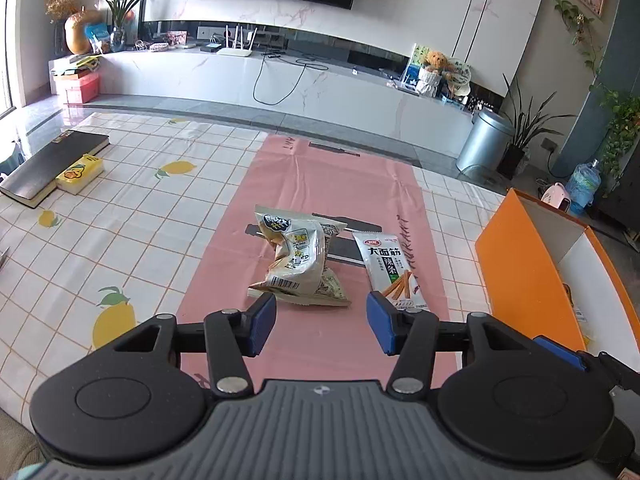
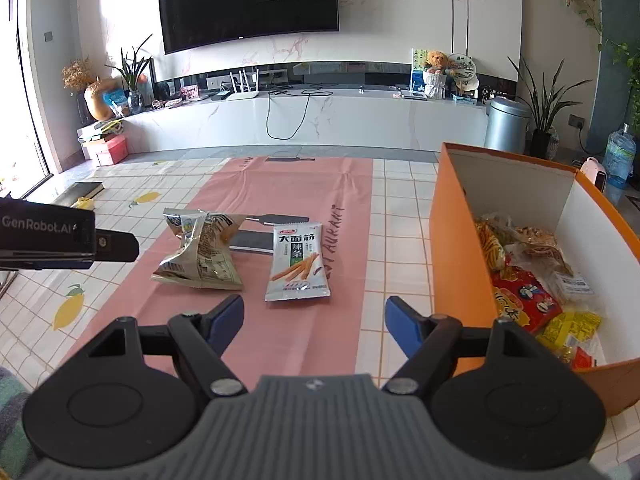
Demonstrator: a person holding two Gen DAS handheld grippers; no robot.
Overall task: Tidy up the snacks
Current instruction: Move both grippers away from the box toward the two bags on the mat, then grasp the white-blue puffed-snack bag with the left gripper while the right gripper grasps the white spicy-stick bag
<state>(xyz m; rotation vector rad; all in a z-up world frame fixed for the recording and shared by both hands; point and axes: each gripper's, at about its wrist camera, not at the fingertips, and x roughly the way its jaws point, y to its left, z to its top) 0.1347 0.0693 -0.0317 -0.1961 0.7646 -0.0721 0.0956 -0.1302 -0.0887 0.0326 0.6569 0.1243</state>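
Left to right on the worktop (image 2: 400,184): book (image 1: 52,164) and yellow tissue pack (image 1: 79,173) parked at the far left, well clear of the work, so not part of the sort by my read.

Pink mat (image 2: 288,320) runs down the middle as the staging zone. Two snacks left on it: a crumpled beige snack bag (image 1: 298,264), and just right of it, apart, a flat white snack packet (image 2: 298,266) with orange sticks printed on it. Both loose and lying flat, presumably laid out so each can be taken singly.

Orange box (image 2: 452,248) sits at the right edge of the worktop, open top, already holding a pile of wrapped snacks: that's the destination, most of the job looks done.

Left hand-held gripper (image 1: 321,322): jaws partly apart, nothing between them, pads touching nothing. It sits just short of the beige bag, roughly lined up on it.

Right hand-held gripper (image 2: 314,326): jaws apart a bit wider, empty, no contact. It is aimed at the mat just short of the white packet, box close on its right.

Likely one bag per hand next.
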